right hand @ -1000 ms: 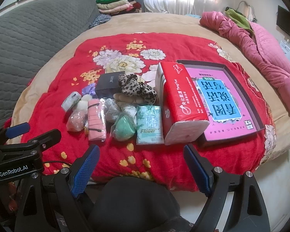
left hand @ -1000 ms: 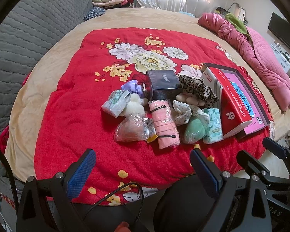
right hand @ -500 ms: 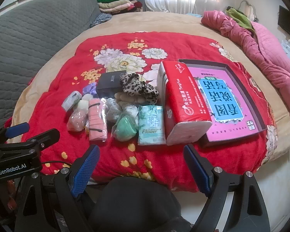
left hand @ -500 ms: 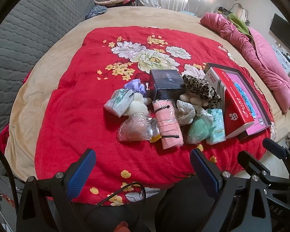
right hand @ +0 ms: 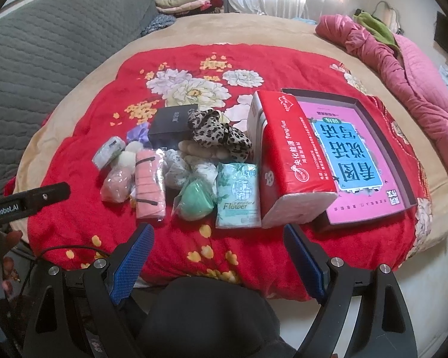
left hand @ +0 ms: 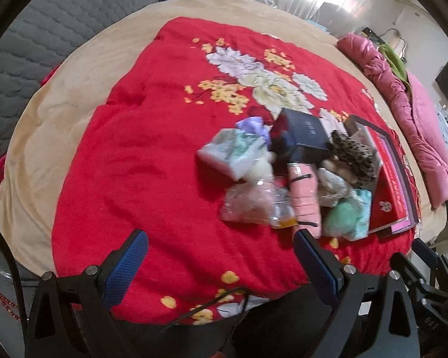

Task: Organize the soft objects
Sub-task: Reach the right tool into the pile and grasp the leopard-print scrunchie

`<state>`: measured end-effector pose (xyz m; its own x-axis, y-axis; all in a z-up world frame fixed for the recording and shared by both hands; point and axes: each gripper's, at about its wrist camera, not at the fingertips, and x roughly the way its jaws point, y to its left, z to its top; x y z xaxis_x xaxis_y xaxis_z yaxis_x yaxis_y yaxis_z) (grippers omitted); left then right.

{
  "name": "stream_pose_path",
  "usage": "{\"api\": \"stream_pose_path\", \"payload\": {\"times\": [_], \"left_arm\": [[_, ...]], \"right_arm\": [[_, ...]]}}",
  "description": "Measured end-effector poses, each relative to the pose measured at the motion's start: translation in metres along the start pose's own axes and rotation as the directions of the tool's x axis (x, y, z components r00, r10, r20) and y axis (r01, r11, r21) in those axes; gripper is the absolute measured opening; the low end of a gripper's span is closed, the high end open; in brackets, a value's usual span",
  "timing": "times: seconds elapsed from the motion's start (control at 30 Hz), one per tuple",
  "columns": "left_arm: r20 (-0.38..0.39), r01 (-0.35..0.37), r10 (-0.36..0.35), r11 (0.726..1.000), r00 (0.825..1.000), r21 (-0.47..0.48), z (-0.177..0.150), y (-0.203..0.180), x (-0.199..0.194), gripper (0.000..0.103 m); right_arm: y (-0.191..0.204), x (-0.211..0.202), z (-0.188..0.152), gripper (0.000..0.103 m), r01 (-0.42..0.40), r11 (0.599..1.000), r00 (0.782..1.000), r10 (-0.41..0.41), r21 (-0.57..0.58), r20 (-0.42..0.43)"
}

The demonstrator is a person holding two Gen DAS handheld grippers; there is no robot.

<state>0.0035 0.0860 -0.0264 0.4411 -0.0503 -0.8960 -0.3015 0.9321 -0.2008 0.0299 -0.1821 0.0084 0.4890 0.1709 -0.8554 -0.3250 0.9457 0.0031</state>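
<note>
Left tool [left hand: 221,264] swung left; soft pile [left hand: 286,179] sits right.

A bed [right hand: 283,29] with a tan cover carries a red flowered blanket [right hand: 83,161] spread across its near half. On the blanket, toward its near edge, lies a cluster of small things: a pink roll [right hand: 150,189], a green pouch [right hand: 197,200], a tissue packet [right hand: 239,200], a dark box [right hand: 171,126] and a leopard-print cloth [right hand: 218,134]. Just beside them a red tissue pack [right hand: 292,161] leans on a shallow tray holding a pink book [right hand: 358,161], near the blanket's right edge. A pink quilt [right hand: 409,74] lies bunched along the bed's right edge.
</note>
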Motion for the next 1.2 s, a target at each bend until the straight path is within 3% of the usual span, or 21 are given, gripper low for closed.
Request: {"api": "stream_pose_path", "payload": {"times": [0.37,0.67,0.83,1.2], "left_arm": [[-0.075,0.012,-0.007,0.998,0.997,0.062,0.011,-0.015,0.041,0.098],[-0.132,0.035,-0.027,0.998,0.991,0.058,0.022,-0.021,0.080,0.095],[-0.153,0.078,-0.074,0.997,0.986,0.024,0.025,-0.018,0.091,0.093],[-0.183,0.155,-0.151,0.988,0.971,0.004,0.029,-0.018,0.104,0.073]], "right_arm": [[0.000,0.011,0.017,0.089,0.012,1.000,1.000,-0.012,-0.019,0.002],[-0.003,0.033,0.053,0.089,0.051,0.996,0.999,-0.051,-0.067,0.004],[0.003,0.058,0.076,0.089,0.073,0.987,0.997,-0.074,-0.144,-0.006],[0.016,0.102,0.103,0.088,0.075,0.970,0.995,-0.088,-0.233,-0.046]]}}
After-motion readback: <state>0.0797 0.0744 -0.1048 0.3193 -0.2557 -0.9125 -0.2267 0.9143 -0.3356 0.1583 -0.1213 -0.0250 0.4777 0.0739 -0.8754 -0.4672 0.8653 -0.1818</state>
